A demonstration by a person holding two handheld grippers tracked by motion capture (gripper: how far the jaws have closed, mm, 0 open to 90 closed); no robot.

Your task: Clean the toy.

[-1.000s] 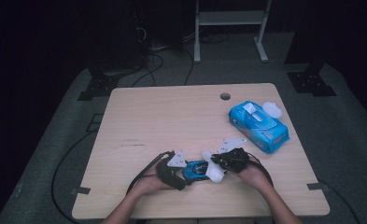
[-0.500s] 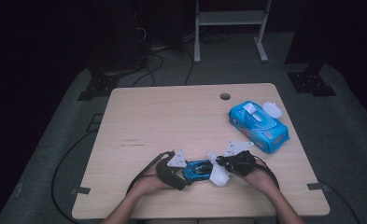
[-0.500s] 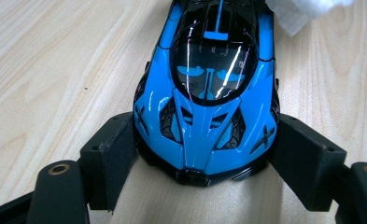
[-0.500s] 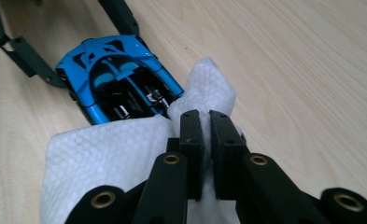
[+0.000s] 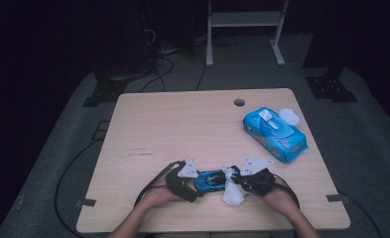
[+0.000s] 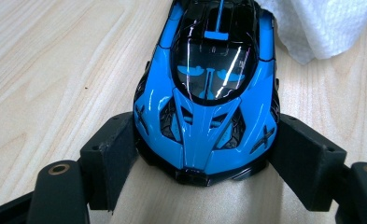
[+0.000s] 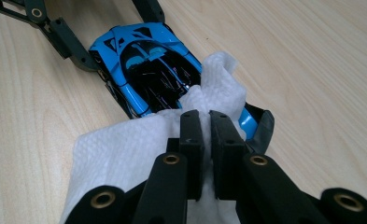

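A blue toy sports car [image 5: 211, 180] with a black roof sits on the light wooden table [image 5: 182, 129], close to the near edge and about midway along it. The left gripper [image 6: 202, 151] grasps the car at its nose: in the left gripper view the two black pads press against the front flanks, where a small black X mark sits on each side of the bodywork. No brand name or lettering can be read on the car.

The right gripper [image 7: 207, 122] is clenched on a white paper wipe [image 7: 125, 144]; its jaws stand almost together with the tissue pinched between them. The wipe lies bunched over the tail of the car and touches its rear bodywork, with a loose end trailing onto the table toward the near edge.

In the high view the two grippers [image 5: 182, 179] [image 5: 239, 179] meet the car end to end, the person's hands coming in from the near edge.

Toward the far right corner lies a blue pack of wipes [image 5: 274, 133], its white lid flipped open and a sheet standing up from the slot. Its printing is too small to read. A small round hole [image 5: 239, 102] is cut near the far edge.
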